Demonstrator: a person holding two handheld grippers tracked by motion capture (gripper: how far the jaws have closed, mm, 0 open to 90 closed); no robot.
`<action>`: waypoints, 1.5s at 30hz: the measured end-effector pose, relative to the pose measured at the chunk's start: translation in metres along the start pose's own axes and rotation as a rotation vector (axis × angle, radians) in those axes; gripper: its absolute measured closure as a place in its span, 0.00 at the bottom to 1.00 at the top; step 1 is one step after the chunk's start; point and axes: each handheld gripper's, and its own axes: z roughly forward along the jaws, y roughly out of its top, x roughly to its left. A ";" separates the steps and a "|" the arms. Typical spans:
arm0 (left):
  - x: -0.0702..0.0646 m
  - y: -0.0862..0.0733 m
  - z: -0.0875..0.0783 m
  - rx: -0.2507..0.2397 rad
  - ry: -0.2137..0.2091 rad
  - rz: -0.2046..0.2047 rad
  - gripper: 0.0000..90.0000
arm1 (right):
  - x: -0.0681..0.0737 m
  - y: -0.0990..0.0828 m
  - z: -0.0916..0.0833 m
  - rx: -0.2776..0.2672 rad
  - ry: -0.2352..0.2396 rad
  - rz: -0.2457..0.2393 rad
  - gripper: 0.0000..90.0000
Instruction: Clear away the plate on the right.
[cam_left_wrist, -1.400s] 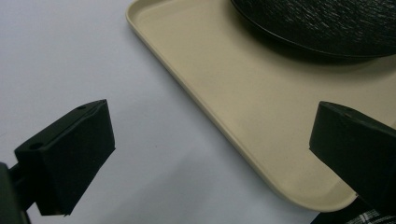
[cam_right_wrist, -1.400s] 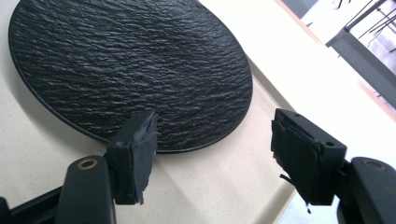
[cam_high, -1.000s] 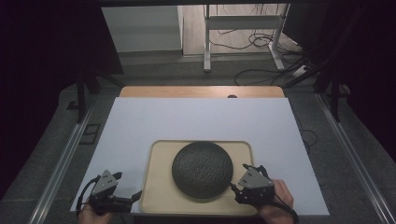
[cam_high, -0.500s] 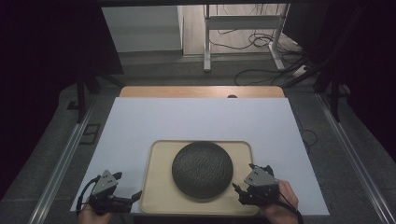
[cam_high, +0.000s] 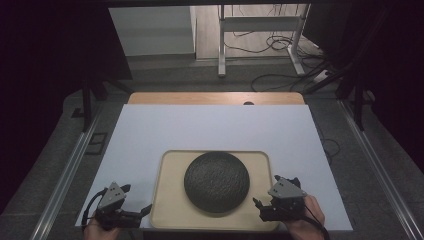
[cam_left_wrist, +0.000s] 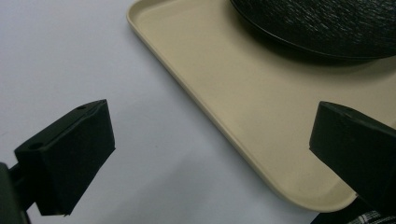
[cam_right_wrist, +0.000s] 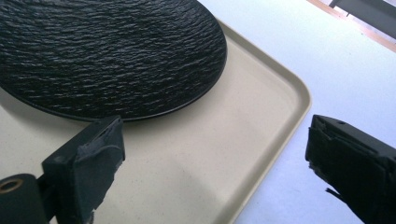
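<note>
My right gripper (cam_high: 264, 209), jaws just opened wide and empty, straddles the beige tray's (cam_high: 170, 200) near-right rim beside the black textured plate (cam_high: 216, 181); my left gripper (cam_high: 137, 212) gapes over its near-left corner.

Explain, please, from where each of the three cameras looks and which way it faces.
High view: above the near table edge, facing forward and down; both hands, left gripper, right gripper.
Left gripper view: on that gripper, open jaws astride the beige plastic tray's edge.
Right gripper view: likewise, jaws just opened, empty.
Both share the round black textured plate.
</note>
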 end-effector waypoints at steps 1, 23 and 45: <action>0.000 0.000 0.000 0.000 0.000 0.000 0.00 | -0.001 -0.001 -0.001 -0.002 0.001 0.007 0.05; 0.000 0.000 -0.001 -0.005 -0.003 -0.005 0.00 | -0.017 -0.019 -0.021 -0.042 -0.019 0.108 0.00; 0.000 0.000 -0.001 -0.012 -0.006 -0.005 0.00 | -0.034 -0.049 -0.034 -0.026 -0.080 0.182 0.00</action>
